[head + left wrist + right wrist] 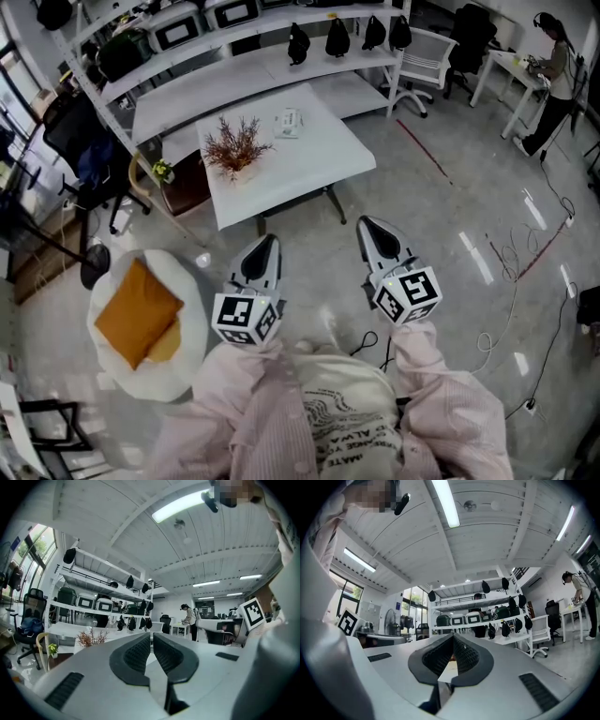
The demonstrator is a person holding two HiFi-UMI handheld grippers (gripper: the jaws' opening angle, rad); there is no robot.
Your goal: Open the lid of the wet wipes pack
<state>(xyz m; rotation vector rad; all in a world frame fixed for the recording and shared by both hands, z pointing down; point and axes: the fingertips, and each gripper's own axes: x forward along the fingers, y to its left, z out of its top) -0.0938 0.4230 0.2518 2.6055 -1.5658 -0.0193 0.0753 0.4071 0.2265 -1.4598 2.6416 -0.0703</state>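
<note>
Both grippers empty, short of the tabletop [319, 164].
I hold the left gripper [267, 244] and right gripper [369, 228] level over the floor [450, 234], jaws of each pressed together on nothing; the wet wipes pack [289, 122] lies near the tabletop's far edge, beside the dried plant [234, 146], well apart from both.
</note>
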